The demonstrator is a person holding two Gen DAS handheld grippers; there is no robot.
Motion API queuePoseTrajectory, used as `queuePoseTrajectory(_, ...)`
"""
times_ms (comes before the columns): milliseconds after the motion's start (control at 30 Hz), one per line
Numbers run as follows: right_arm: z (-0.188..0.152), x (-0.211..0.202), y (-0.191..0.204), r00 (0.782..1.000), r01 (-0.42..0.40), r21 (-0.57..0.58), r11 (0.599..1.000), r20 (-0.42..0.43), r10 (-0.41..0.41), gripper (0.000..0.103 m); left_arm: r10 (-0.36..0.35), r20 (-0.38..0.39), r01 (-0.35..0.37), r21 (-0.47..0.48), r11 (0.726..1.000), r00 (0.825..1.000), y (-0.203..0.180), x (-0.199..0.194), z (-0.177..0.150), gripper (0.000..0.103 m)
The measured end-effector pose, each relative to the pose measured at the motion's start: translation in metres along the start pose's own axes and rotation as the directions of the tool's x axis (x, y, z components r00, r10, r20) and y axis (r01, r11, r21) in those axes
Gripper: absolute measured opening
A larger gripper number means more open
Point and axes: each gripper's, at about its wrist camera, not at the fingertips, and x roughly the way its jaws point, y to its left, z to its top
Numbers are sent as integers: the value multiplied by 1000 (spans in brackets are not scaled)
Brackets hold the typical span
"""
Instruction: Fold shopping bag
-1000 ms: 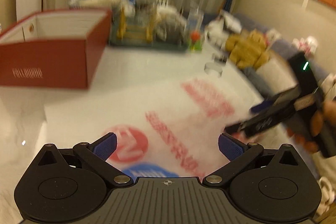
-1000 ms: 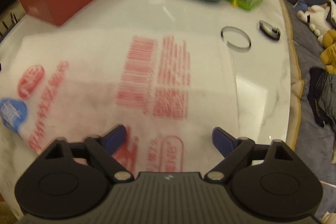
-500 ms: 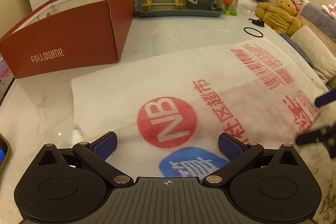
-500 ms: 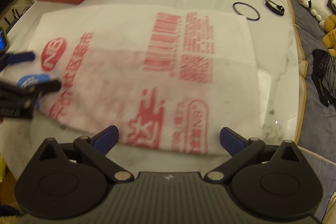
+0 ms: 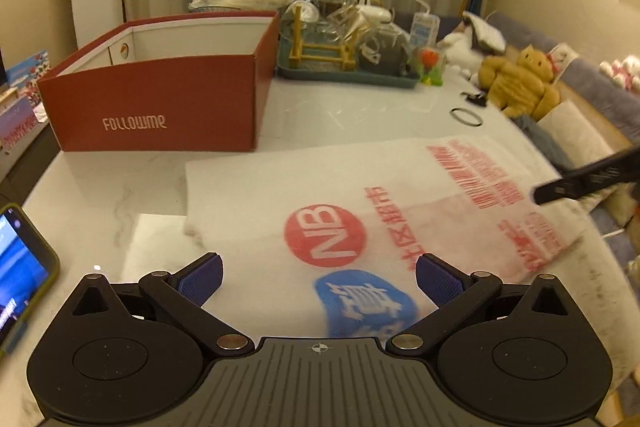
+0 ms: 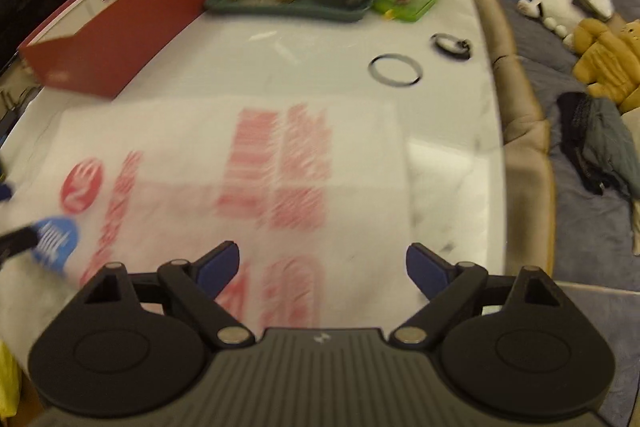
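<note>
The white shopping bag (image 5: 280, 195) lies flat on the marble table, printed with red text, a red NB roundel and a blue logo. My left gripper (image 5: 318, 279) hovers open above the bag's near edge, beside the blue logo, with nothing gripped. The right gripper (image 6: 322, 267) hangs over the bag's (image 6: 200, 163) opposite near corner; its jaws are closing, and the bag lies below them without being pinched. One of its fingers (image 5: 580, 183) juts in over the bag's right end in the left wrist view. The right wrist view is motion-blurred.
A red open box (image 5: 160, 99) stands just behind the bag. A tray of glassware (image 5: 344, 67) is at the back. A phone (image 5: 20, 267) lies at the left, a black ring (image 6: 394, 69) at the right. Past the table's right edge is a sofa with plush toys (image 5: 520, 83).
Both cameras have pulled back and tilted up, showing more of the room. The phone has come into the left view. The right gripper's jaws stand slightly narrower than before.
</note>
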Motion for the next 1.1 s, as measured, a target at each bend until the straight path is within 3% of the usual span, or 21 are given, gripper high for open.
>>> queuePoseTrajectory(167, 6, 35, -3, 999, 52, -81, 995, -6, -52, 94, -78, 25, 78, -6, 997, 997, -12, -11, -9, 103)
queuePoseTrajectory(200, 4, 43, 0, 998, 68, -100, 993, -6, -69, 99, -92, 23, 92, -1, 996, 995, -12, -13, -10, 103)
queuePoseTrajectory(333, -5, 48, -9, 999, 51, 56, 997, 0, -51, 103, -108, 13, 107, 17, 994, 994, -8, -16, -15, 103)
queuePoseTrajectory(633, -35, 27, 24, 998, 63, 76, 995, -28, -61, 103, -51, 29, 53, -74, 996, 998, 13, -8, -12, 103)
queuePoseTrajectory(733, -39, 23, 32, 995, 85, 110, 990, -53, -79, 103, -96, 68, 103, -113, 988, 993, 16, -10, -7, 103)
queuePoseTrajectory(867, -36, 21, 38, 989, 98, 130, 987, -118, -83, 103, -169, 44, 174, -165, 971, 985, 17, -3, -3, 103)
queuePoseTrajectory(933, -30, 20, 36, 984, 111, 131, 985, -156, -90, 103, -153, 49, 158, -135, 978, 987, 11, -3, -3, 103)
queuePoseTrajectory(967, -27, 19, 35, 980, 118, 131, 984, -174, -94, 96, -146, 52, 152, -116, 982, 988, 8, -4, -3, 103)
queuePoseTrajectory(1100, -22, -3, 37, 993, 97, 99, 990, -71, -91, 93, -101, 60, 105, -61, 993, 993, -3, -6, -3, 103)
